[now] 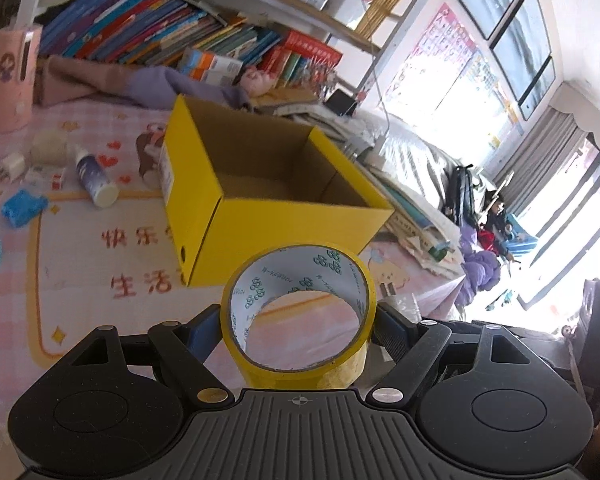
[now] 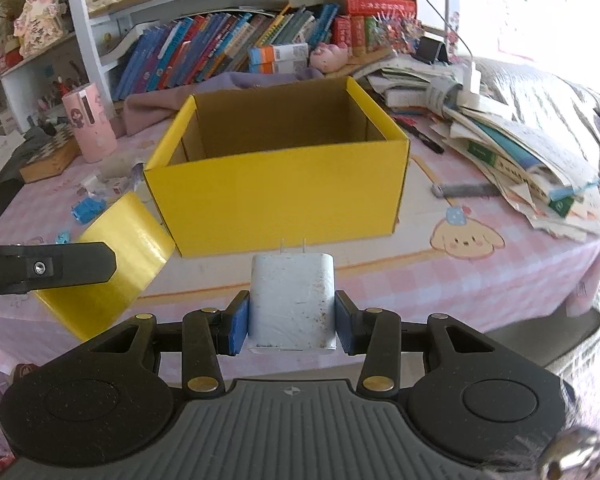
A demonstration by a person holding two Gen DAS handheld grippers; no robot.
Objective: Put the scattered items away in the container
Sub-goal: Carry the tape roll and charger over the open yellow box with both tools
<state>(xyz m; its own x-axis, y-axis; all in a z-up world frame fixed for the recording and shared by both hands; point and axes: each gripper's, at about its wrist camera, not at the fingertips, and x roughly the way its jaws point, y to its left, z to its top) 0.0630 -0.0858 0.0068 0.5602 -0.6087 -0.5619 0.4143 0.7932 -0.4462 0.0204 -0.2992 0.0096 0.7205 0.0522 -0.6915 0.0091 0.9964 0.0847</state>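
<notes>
Left tongs [image 1: 299,320] gripping tape roll [image 1: 300,312], yellow box [image 1: 268,216] empty

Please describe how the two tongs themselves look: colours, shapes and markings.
Both the left tongs and the right tongs look alike: black linkage arms with brass-coloured rivets, blue ribbed pads on the fingers, a grey ribbed base with a small crosshair mark, and round black discs either side. No cables or sleeves show.

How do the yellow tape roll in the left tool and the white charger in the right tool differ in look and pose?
The tape roll is a yellow hollow ring; the charger is a solid white block with stains.
The tape roll's open core faces the left camera; the charger points its two metal prongs away, toward the yellow box.
Shared: each is clamped between the blue pads of its tool, left tool and right tool, held in front of the box, not yet inside.
</notes>
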